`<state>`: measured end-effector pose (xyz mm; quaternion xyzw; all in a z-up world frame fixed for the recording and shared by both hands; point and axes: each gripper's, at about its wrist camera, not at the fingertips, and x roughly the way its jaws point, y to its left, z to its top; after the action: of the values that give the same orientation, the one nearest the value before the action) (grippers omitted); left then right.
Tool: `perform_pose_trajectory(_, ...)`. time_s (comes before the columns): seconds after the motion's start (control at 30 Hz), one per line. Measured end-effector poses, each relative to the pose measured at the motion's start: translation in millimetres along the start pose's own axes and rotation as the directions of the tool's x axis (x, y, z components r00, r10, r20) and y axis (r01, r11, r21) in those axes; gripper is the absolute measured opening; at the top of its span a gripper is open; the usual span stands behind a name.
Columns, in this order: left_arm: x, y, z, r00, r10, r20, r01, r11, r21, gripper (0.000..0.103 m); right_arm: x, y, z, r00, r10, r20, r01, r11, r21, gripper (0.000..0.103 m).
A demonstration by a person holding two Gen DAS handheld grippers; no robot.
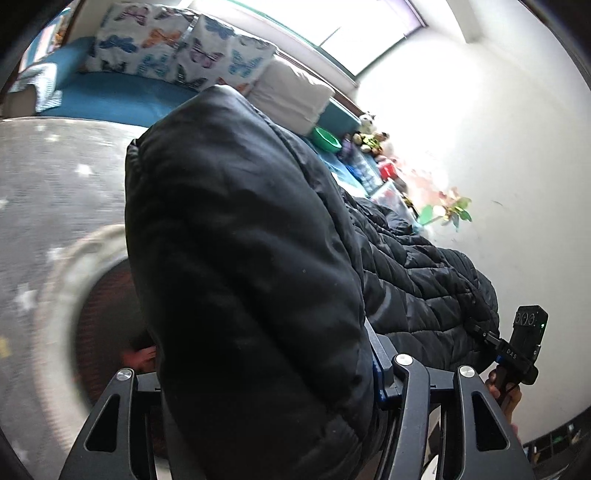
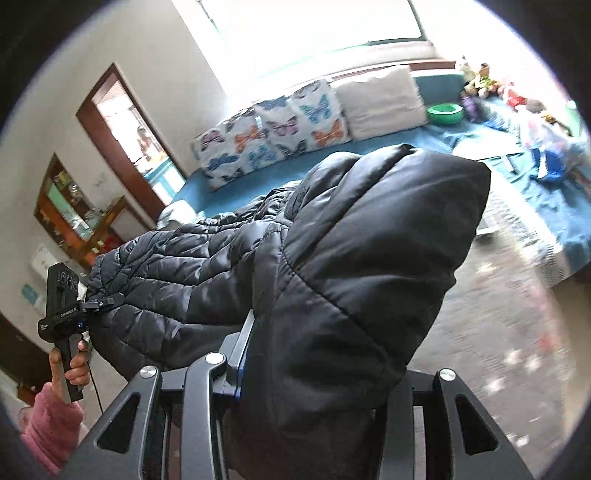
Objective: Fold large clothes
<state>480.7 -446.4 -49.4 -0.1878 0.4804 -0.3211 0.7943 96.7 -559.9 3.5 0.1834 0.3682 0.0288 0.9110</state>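
Black quilted jacket (image 1: 240,258) hangs stretched in the air above the floor, off the bed's edge, left gripper (image 2: 107,301) and right gripper (image 1: 480,330) each clamped on it, and that slick shell might slip free under its weight.

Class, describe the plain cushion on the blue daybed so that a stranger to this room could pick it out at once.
Start at the bright window and drop to the blue daybed beneath it. A row of cushions leans against its back: the plain cushion sits at the right end, between the butterfly cushions and a green bowl. It alone is plain off-white, with no print.
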Motion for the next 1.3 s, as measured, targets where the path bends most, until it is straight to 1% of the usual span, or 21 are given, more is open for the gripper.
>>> perform_pose_trajectory(0.13, 59.8, -25.3, -7.7, 0.999, -0.017, -0.045, 0.017, 1.0, 0.005, 0.062, 3.7, -32.2, -1.7, 0.999, -0.046, 0.007, 0.046, 0.998, 0.032, 0.043)
perform_pose_trajectory(0.2, 85.6, -34.6, -9.9, 0.997, 0.006, -0.076, -0.005, 1.0, 0.01, 0.063, 11.4, -49.2, -9.0, 0.999, -0.052, -0.006, 0.052, 0.996, 0.066, 0.043)
perform_pose_trajectory(0.27, 100.6, -48.6, -17.8, 0.995, 0.029, -0.093, -0.029, 1.0, 0.002, 0.072, 19.6, -70.1, -19.9, 0.999, -0.044, -0.031, 0.047, 0.992, 0.115, 0.046)
perform_pose_trajectory(0.3, 109.4, -50.0, -19.5, 0.994, 0.03, -0.106, -0.032, 0.999, -0.018, 0.075, 25.7, -80.5, -27.2, 0.999, -0.028, -0.045, 0.035, 0.988, 0.148, 0.048)
perform_pose_trajectory(0.37, 123.8, -46.9, -23.4, 0.992, 0.005, -0.123, -0.013, 0.998, -0.065, 0.087, 34.0, -95.1, -37.4, 0.999, -0.008, -0.052, 0.018, 0.98, 0.198, 0.064)
perform_pose_trajectory(0.4, 131.8, -44.2, -21.9, 0.991, -0.006, -0.134, -0.006, 0.996, -0.089, 0.089, 36.0, -103.6, -42.7, 0.999, 0.006, -0.042, 0.004, 0.974, 0.228, 0.069)
perform_pose_trajectory(0.43, 139.4, -43.0, -20.3, 0.99, -0.02, -0.143, 0.004, 0.994, -0.11, 0.092, 36.4, -109.6, -46.0, 0.999, 0.017, -0.032, -0.008, 0.966, 0.259, 0.076)
perform_pose_trajectory(0.47, 145.2, -44.3, -19.3, 0.988, -0.033, -0.151, 0.013, 0.992, -0.128, 0.092, 38.8, -115.5, -50.2, 0.999, 0.037, -0.029, -0.027, 0.954, 0.299, 0.08)
perform_pose_trajectory(0.53, 152.5, -48.6, -15.3, 0.986, -0.037, -0.161, 0.015, 0.991, -0.137, 0.092, 33.5, -120.8, -52.2, 0.998, 0.047, -0.031, -0.034, 0.943, 0.332, 0.081)
perform_pose_trajectory(0.6, 152.8, -59.0, -7.8, 0.989, -0.024, -0.144, 0.007, 0.993, -0.121, 0.092, 22.6, -118.7, -50.5, 0.999, 0.014, -0.035, -0.002, 0.951, 0.31, 0.081)
perform_pose_trajectory(0.7, 148.6, -67.7, 7.8, 0.996, -0.007, -0.09, -0.004, 0.991, -0.131, 0.092, -2.0, -111.4, -39.2, 0.993, -0.11, -0.035, 0.115, 0.963, 0.245, 0.081)
perform_pose_trajectory(0.77, 139.0, -66.5, 11.9, 0.999, 0.007, -0.049, -0.015, 0.988, -0.153, 0.092, -17.5, -104.7, -33.7, 0.982, -0.188, 0.004, 0.183, 0.962, 0.201, 0.081)
perform_pose_trajectory(0.83, 127.0, -80.9, 22.2, 0.999, 0.03, 0.018, -0.027, 0.993, -0.117, 0.092, -34.8, -95.9, -25.1, 0.969, -0.239, 0.06, 0.226, 0.959, 0.172, 0.081)
perform_pose_trajectory(0.93, 94.4, -110.5, 26.4, 0.994, 0.021, 0.109, -0.017, 0.999, -0.039, 0.092, -43.7, -84.8, -12.5, 0.97, -0.215, 0.118, 0.196, 0.969, 0.153, 0.081)
perform_pose_trajectory(0.97, 87.0, -116.9, 27.5, 0.992, 0.012, 0.122, -0.01, 1.0, -0.019, 0.092, -42.3, -79.3, -8.7, 0.97, -0.207, 0.129, 0.188, 0.971, 0.146, 0.081)
perform_pose_trajectory(1.07, 99.3, -153.9, 37.8, 0.993, -0.02, 0.114, 0.011, 0.996, 0.083, 0.092, -24.8, -73.2, -3.1, 0.976, -0.186, 0.115, 0.17, 0.976, 0.138, 0.081)
perform_pose_trajectory(1.1, 84.3, -135.5, 49.1, 0.994, -0.016, 0.107, 0.005, 0.995, 0.099, 0.092, -15.3, -71.4, -0.4, 0.977, -0.187, 0.102, 0.172, 0.974, 0.145, 0.081)
perform_pose_trajectory(1.17, 109.2, -145.1, 52.0, 0.998, -0.014, 0.068, 0.007, 0.994, 0.112, 0.09, -0.4, -71.6, 0.6, 0.979, -0.188, 0.081, 0.174, 0.973, 0.155, 0.081)
perform_pose_trajectory(1.23, 115.7, -139.0, 44.1, 0.999, -0.006, 0.037, 0.002, 0.995, 0.1, 0.09, 7.3, -74.6, -2.2, 0.979, -0.196, 0.065, 0.183, 0.97, 0.161, 0.08)
perform_pose_trajectory(1.27, 128.4, -137.3, 45.1, 1.0, 0.002, 0.02, -0.004, 0.996, 0.087, 0.09, 12.5, -75.3, -2.9, 0.977, -0.204, 0.055, 0.194, 0.969, 0.156, 0.078)
perform_pose_trajectory(1.3, 126.0, -131.3, 31.5, 1.0, 0.003, 0.013, -0.004, 0.997, 0.079, 0.09, 13.9, -74.6, -4.6, 0.976, -0.214, 0.05, 0.204, 0.967, 0.151, 0.076)
